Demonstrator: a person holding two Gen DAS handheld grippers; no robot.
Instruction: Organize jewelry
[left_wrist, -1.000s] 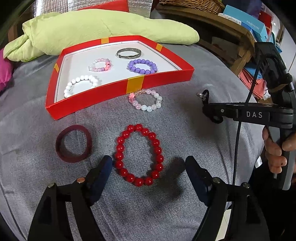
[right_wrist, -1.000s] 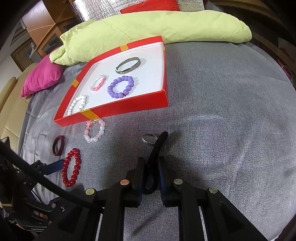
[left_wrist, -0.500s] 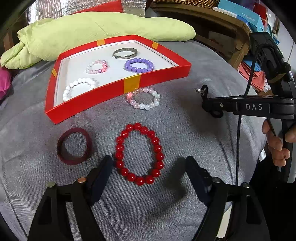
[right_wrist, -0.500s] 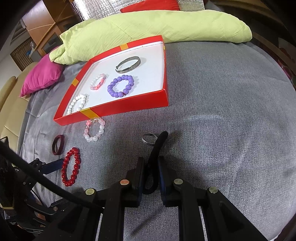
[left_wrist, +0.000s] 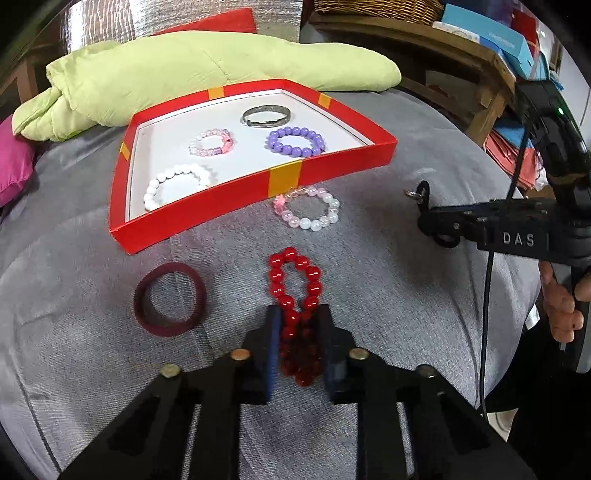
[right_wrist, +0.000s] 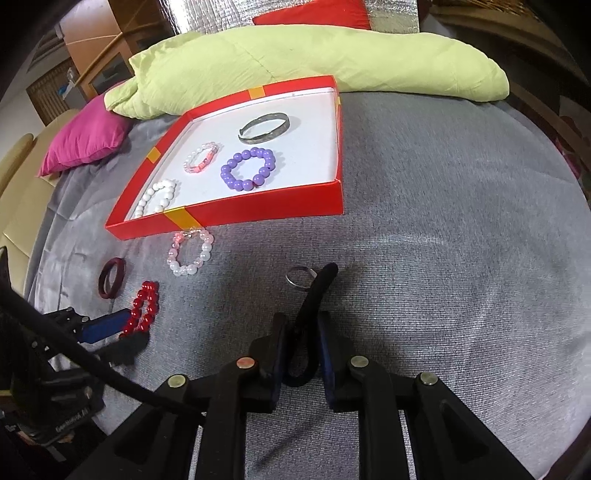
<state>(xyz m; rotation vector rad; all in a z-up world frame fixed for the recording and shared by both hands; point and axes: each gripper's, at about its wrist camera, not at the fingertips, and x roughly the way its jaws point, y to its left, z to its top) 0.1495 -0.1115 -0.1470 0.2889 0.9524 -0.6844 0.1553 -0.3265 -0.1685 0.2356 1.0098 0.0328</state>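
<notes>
**Spotter:** Grey fabric stretches out ahead of both your grippers, with a green quilt bunched at the far edge. Your left gripper (left_wrist: 297, 347) is closing, and the red bead bracelet (left_wrist: 295, 291) is already squeezed into a narrow loop between its pads.

**Checker:** Which way does the loop run?

**Spotter:** Straight forward along your fingers. The near half sits between the pads and the far half pokes out ahead, pointing toward the red tray (left_wrist: 373, 155). That tray lies ahead of your left gripper and a little to the left, so I judge your carry goes forward and up over the near wall.

**Checker:** And your right gripper (right_wrist: 301, 343)?

**Spotter:** It is clamped on a black band (right_wrist: 314, 295) that sticks out forward, with a small metal ring (right_wrist: 299, 276) at its far tip. From it, the tray is ahead and to the left.

**Checker:** What is loose?

**Spotter:** The pink and clear bracelet (left_wrist: 308, 210) lies just outside the tray's near wall, directly beyond your red beads. The maroon band (left_wrist: 170, 299) lies just left of your left gripper. Your left hand is nearer to both.
</notes>
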